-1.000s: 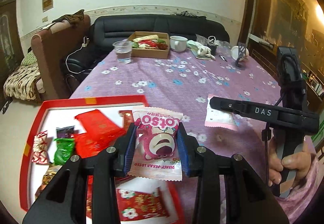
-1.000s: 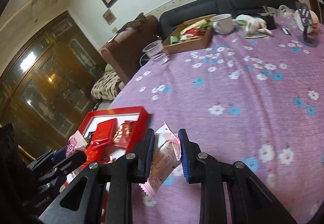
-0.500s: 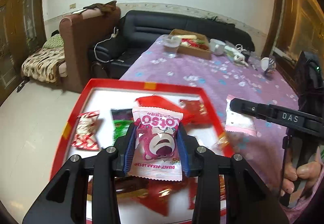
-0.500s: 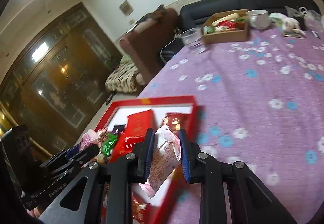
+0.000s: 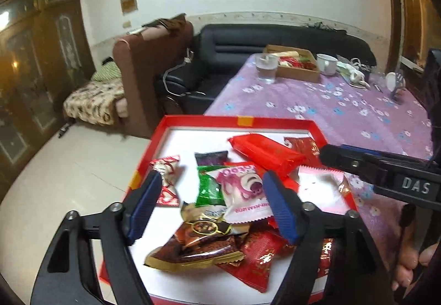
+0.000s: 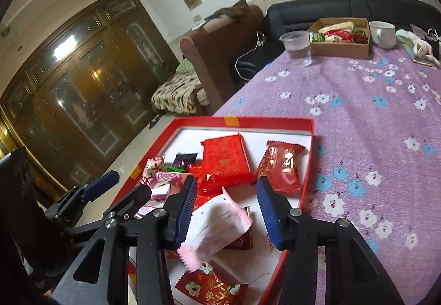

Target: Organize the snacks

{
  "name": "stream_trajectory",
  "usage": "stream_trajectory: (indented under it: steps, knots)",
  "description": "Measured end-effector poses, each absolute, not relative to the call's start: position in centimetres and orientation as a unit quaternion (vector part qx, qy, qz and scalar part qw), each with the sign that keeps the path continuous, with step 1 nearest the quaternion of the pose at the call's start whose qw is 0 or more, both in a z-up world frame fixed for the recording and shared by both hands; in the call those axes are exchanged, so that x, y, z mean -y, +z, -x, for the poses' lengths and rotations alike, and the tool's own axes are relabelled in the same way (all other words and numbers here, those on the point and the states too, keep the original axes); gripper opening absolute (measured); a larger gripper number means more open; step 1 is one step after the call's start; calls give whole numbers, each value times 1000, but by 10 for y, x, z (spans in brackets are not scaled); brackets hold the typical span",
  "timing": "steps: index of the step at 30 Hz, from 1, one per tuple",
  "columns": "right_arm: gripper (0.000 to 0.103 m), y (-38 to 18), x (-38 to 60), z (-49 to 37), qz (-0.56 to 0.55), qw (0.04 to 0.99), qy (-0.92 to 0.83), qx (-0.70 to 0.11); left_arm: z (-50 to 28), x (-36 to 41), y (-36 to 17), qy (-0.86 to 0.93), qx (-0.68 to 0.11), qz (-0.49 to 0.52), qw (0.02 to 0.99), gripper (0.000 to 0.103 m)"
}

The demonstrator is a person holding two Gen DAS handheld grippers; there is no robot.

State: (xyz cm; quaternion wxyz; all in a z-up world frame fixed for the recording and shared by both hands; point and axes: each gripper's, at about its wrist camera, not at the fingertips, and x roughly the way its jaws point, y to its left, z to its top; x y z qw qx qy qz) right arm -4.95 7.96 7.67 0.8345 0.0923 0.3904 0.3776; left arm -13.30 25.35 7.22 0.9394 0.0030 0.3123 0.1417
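Note:
A red tray (image 5: pixel 237 120) (image 6: pixel 275 121) with a white floor holds several snack packets. My left gripper (image 5: pixel 212 208) is open above it; the pink Lotso packet (image 5: pixel 242 194) lies loose between the fingers on the pile. My right gripper (image 6: pixel 226 211) is open over the tray's right side; the pink-and-white packet (image 6: pixel 217 225) is blurred between its fingers, free of both pads. That packet also shows in the left wrist view (image 5: pixel 319 192). A big red packet (image 6: pixel 224 158) lies mid-tray.
The tray sits at the near left corner of a purple flowered tablecloth (image 6: pixel 372 117). At the far end stand a plastic cup (image 6: pixel 297 47), a cardboard box of snacks (image 6: pixel 340 43) and a white mug (image 6: pixel 383 33). Sofas stand beyond.
Both grippers moved over the red tray and opened. The Lotso packet dropped from the left gripper onto the pile; the pink-and-white packet left the right gripper's pads.

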Motion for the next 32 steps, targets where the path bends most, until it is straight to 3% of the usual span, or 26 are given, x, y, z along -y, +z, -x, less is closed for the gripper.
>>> stream_trajectory:
  steps: [12, 32]
  knots:
    - [53, 98, -70, 93, -68, 849, 390, -350, 162, -239, 92, 210, -276, -35, 937, 87]
    - [55, 108, -50, 126, -68, 855, 396, -327, 185, -216, 104, 216, -265, -33, 939, 88]
